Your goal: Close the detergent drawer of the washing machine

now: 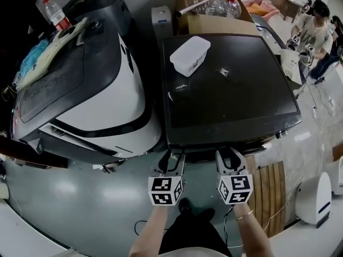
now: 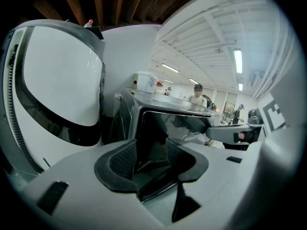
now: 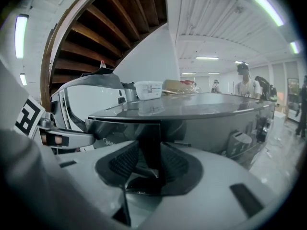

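The dark washing machine point(image 1: 236, 100) stands straight ahead of me. Its glossy dark detergent drawer point(image 1: 201, 155) juts a little out of the front, between my two grippers. My left gripper point(image 1: 171, 162) is at the drawer's left end. In the left gripper view the drawer front point(image 2: 175, 123) fills the space ahead and the left gripper point(image 2: 152, 157) has a gap between its pads. My right gripper point(image 1: 229, 159) is at the drawer's right end. In the right gripper view the drawer's point(image 3: 120, 128) right edge runs down between the open jaws of the right gripper point(image 3: 149, 159).
A white lidded plastic container point(image 1: 189, 55) lies on the washer's top. A large white and grey machine point(image 1: 107, 95) stands close on the left with a bottle point(image 1: 56, 14) on it. Behind is a cardboard box point(image 1: 209, 21). A wooden pallet point(image 1: 270, 191) lies right, and a person point(image 1: 311, 31) stands far right.
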Tool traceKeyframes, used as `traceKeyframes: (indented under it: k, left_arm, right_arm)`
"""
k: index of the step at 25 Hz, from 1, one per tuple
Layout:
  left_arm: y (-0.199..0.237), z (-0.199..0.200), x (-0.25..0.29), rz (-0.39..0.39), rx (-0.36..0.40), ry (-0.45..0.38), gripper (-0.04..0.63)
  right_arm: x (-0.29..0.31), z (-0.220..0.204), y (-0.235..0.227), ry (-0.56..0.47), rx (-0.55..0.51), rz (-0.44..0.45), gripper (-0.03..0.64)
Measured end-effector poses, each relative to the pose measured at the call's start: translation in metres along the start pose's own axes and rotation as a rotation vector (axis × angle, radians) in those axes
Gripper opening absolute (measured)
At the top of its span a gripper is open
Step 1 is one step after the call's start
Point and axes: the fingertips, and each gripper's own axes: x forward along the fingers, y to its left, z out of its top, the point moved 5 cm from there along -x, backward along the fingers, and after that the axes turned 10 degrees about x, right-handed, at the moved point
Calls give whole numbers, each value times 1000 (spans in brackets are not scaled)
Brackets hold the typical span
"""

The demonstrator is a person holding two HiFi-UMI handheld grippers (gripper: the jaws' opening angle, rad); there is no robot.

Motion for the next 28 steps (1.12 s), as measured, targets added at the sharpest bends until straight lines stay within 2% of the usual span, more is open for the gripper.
traceKeyframes:
  k: [22,28]
  left_arm:
    - [0,2,3,39,-23,16,169]
    - [0,4,-5,63,-42,12,169]
  right_arm:
    - [2,4,-1,8,-9,-13,137]
    - [-11,13,2,-44,29,-17,137]
